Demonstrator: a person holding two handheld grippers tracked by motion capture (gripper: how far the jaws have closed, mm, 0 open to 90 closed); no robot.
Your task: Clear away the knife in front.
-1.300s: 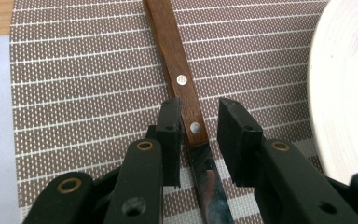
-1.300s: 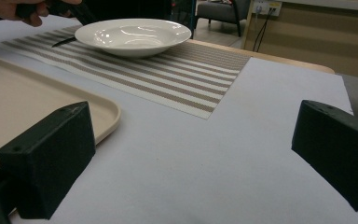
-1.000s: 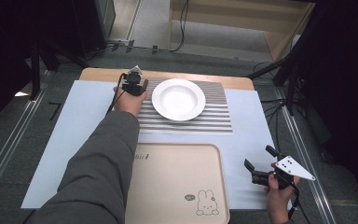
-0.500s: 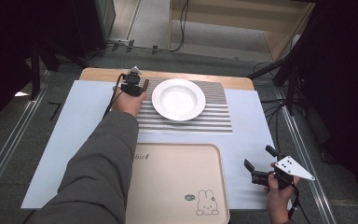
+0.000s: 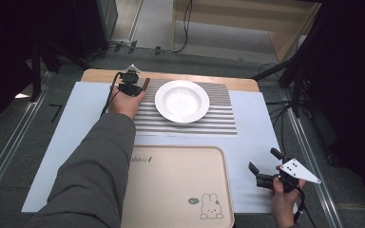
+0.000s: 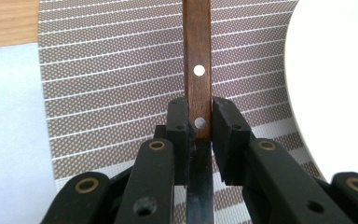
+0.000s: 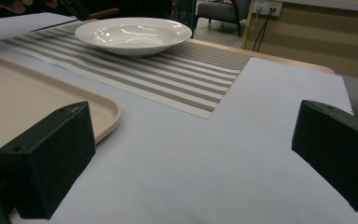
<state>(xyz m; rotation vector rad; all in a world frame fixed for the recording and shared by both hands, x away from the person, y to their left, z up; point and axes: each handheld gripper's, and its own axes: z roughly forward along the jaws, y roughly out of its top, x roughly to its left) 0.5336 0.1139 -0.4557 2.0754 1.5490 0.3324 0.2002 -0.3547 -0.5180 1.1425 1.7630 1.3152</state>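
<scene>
Knife: wooden handle clamped in left gripper, over the striped placemat just left of white plate, near the mat's left edge. Right gripper jaws apart, holding nothing, over bare white sheet right of tray.

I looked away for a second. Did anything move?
Nothing visibly moved. The left gripper still clamps the knife on the mat beside the plate; the right gripper still waits open by the tray.
</scene>
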